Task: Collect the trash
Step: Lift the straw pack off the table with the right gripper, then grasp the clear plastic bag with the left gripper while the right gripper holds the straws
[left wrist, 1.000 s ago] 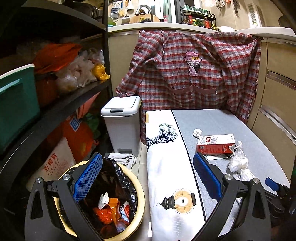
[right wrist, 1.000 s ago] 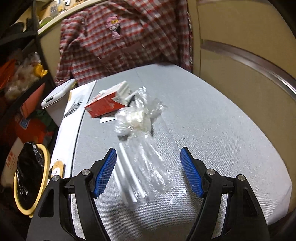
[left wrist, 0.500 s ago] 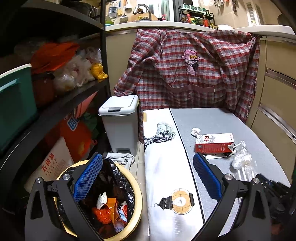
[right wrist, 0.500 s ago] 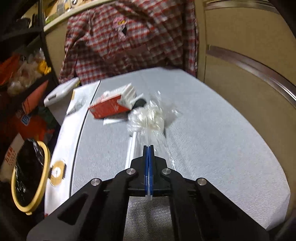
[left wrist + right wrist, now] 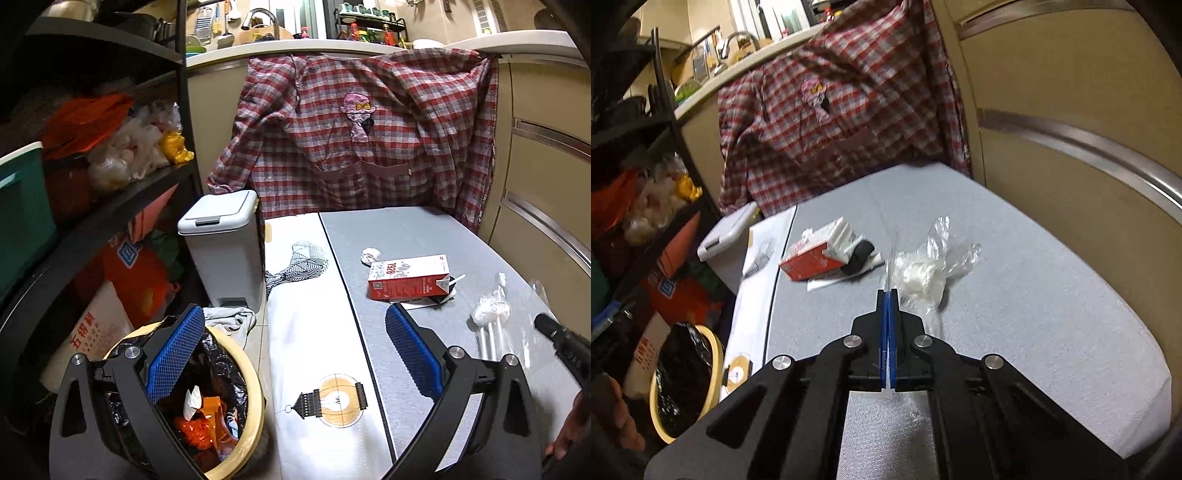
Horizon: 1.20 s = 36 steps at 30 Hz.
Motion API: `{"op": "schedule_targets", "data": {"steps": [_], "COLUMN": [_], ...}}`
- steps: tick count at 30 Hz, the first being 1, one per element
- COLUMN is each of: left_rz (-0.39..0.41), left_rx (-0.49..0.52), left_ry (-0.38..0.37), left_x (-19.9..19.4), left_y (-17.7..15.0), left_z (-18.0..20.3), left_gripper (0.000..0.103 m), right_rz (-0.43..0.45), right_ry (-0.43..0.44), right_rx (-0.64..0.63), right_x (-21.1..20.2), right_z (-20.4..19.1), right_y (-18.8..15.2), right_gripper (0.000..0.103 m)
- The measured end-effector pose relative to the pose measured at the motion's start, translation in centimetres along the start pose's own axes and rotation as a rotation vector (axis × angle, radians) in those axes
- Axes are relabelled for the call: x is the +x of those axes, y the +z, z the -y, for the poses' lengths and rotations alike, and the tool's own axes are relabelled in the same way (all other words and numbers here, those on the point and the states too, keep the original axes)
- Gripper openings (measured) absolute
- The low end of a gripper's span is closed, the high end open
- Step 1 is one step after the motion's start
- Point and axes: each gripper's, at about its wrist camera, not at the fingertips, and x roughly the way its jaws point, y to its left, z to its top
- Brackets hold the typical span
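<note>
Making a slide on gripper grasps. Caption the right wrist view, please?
Right gripper shut on clear plastic wrapper on the grey table, red carton beyond.

Home kitchen. Behind the grey table [image 5: 424, 236] ran a countertop [image 5: 332, 46] with a faucet [image 5: 258, 16], grater and spice rack; a plaid apron [image 5: 362, 129] hung from it. Left of the table stood a pedal bin [image 5: 221, 243] and cluttered shelving [image 5: 110, 177].

The grey table [image 5: 413, 236] carries a red milk carton [image 5: 408, 278], a crumpled tissue [image 5: 370, 254] and a clear plastic wrapper [image 5: 932, 267].
</note>
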Motion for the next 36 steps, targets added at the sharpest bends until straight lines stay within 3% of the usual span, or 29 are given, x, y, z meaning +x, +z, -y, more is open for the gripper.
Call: {"op": "schedule_targets", "data": {"steps": [7,16,25,28,36], "left_rz": [-0.004,0.028,0.075,0.050,-0.039], "left_rx": [0.024,0.052,0.055,0.033,0.042], "left_ry": [-0.020,-0.073,-0.230,-0.309,-0.384], "left_x": [0.3,0.1,0.5,1.6,6.9], "left_y": [-0.1,-0.3,-1.6,-2.1,-2.9], "left_z": [1.1,3.4,9.9,13.0,19.1], "left_gripper": [0.095,0.095,0.095,0.095,0.088], "right_rz": [0.021,0.137,0.172,0.183,0.175], "right_ry": [0.067,-0.021,-0.096,-0.110,-0.125], "right_rx": [0.019,0.047,0.069,0.071,0.100], "right_x": [-1.1,-4.0,-4.6,-4.8,-4.9], "right_z": [0.3,2.0,3.9,4.3,5.5], "right_y": [0.6,2.5,3.3,3.5,3.7], "right_gripper": [0.001,0.001,0.001,0.001,0.001]}}
